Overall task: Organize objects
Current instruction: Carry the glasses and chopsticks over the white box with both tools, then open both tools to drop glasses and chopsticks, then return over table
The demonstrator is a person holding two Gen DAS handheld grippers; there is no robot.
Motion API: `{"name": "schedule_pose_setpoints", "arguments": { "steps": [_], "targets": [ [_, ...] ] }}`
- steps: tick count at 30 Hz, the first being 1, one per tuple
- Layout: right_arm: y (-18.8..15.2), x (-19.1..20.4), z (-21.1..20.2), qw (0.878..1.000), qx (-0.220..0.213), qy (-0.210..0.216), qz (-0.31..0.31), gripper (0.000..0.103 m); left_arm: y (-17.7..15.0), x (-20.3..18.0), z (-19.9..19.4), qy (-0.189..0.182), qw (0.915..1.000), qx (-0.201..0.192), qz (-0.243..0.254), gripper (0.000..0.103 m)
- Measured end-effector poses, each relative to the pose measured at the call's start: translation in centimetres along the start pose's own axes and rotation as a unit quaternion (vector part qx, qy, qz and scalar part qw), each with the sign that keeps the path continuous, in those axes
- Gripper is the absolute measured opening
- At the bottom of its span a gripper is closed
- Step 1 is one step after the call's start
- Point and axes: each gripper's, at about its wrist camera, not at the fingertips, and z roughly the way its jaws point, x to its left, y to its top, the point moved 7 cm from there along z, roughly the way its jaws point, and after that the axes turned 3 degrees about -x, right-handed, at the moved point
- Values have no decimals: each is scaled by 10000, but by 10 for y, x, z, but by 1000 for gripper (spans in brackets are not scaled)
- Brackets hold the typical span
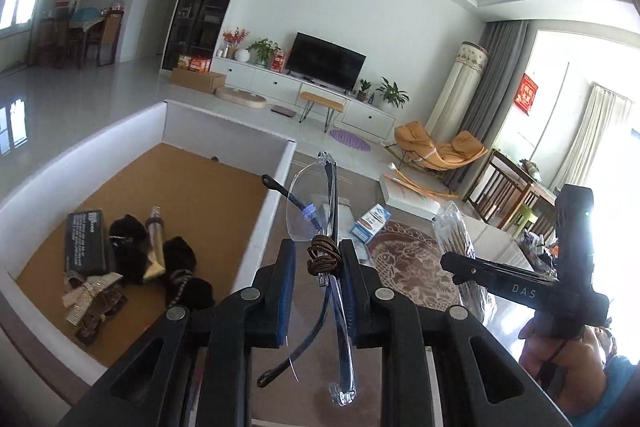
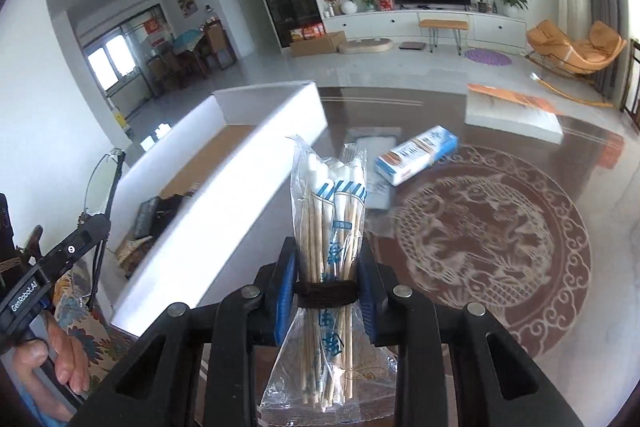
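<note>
My left gripper (image 1: pixel 318 259) is shut on a pair of clear rimless glasses (image 1: pixel 310 207) with a brown cord wound round them, held up in the air beside the white storage box (image 1: pixel 276 187). My right gripper (image 2: pixel 327 283) is shut on a plastic bag of cotton swabs (image 2: pixel 330 219) tied with dark cord, lifted above the glass table (image 2: pixel 500 227). In the left wrist view the right gripper (image 1: pixel 452 263) and its swab bag (image 1: pixel 454 227) show at the right. In the right wrist view the left gripper (image 2: pixel 96 223) with the glasses (image 2: pixel 102 183) shows at the left.
The box (image 2: pixel 256 171) has a cork floor and holds a black case (image 1: pixel 85 241), dark fuzzy items (image 1: pixel 176 259), a tube and sparkly bows (image 1: pixel 86 297). A blue-white carton (image 2: pixel 418 155) lies on the table with a flat white box (image 2: pixel 516 111) farther back. A hand (image 2: pixel 66 351) grips the left handle.
</note>
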Motion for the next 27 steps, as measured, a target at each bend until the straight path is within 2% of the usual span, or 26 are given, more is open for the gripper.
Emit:
{"name": "schedule_pose_setpoints", "arguments": {
  "steps": [2, 4, 6, 8, 9, 10, 11, 12, 13, 14, 16, 18, 20, 21, 23, 24, 25, 27],
  "targets": [
    [22, 51, 16, 9987, -50, 466, -223, 28, 19, 37, -2, 376, 9992, -59, -86, 21],
    [37, 98, 39, 9958, -27, 792, -450, 28, 28, 76, 8, 879, 9961, 79, -63, 21],
    [42, 138, 65, 9928, 79, 1023, -619, 29, 26, 111, 27, 1298, 9905, 457, 3, 22],
    [39, 170, 92, 9884, 344, 1398, -480, 32, 16, 143, 47, 1702, 9814, 881, 80, 23],
    [34, 183, 106, 9847, 526, 1628, -321, 38, 10, 156, 54, 1907, 9763, 1021, 74, 28],
    [28, 192, 119, 9807, 712, 1813, -176, 60, 4, 168, 56, 2092, 9715, 1111, 34, 43],
    [22, 198, 129, 9782, 865, 1887, -53, 76, -1, 177, 56, 2196, 9687, 1159, -34, 52],
    [16, 198, 136, 9780, 941, 1860, 49, 77, -4, 182, 53, 2260, 9675, 1124, -124, 67],
    [13, 196, 137, 9789, 910, 1828, 119, 77, -6, 184, 46, 2291, 9681, 994, -215, 73],
    [10, 191, 134, 9798, 815, 1820, 147, 77, -8, 183, 39, 2284, 9694, 850, -301, 75],
    [7, 170, 124, 9858, 552, 1588, 52, 79, -13, 172, 28, 2206, 9719, 688, -439, 76],
    [2, 135, 111, 9935, 270, 1096, -115, 86, -20, 141, 19, 1971, 9775, 558, -503, 76],
    [-7, 84, 93, 9988, -44, 442, -210, 95, -27, 91, 9, 1447, 9879, 401, -382, 76],
    [-16, 55, 85, 9996, -154, 37, -247, 96, -33, 64, 6, 1148, 9924, 348, -263, 76],
    [-40, -5, 70, 9957, -202, -836, -336, 96, -42, 4, 0, 509, 9983, 294, 16, 77],
    [-53, -36, 64, 9916, -103, -1238, -365, 96, -50, -24, 0, 155, 9993, 318, 147, 82],
    [-67, -64, 60, 9868, 58, -1576, -360, 96, -60, -52, 3, -211, 9986, 402, 282, 95],
    [-87, -117, 45, 9768, 277, -2108, -258, 96, -82, -97, 13, -689, 9936, 655, 608, 101]
  ]
}}
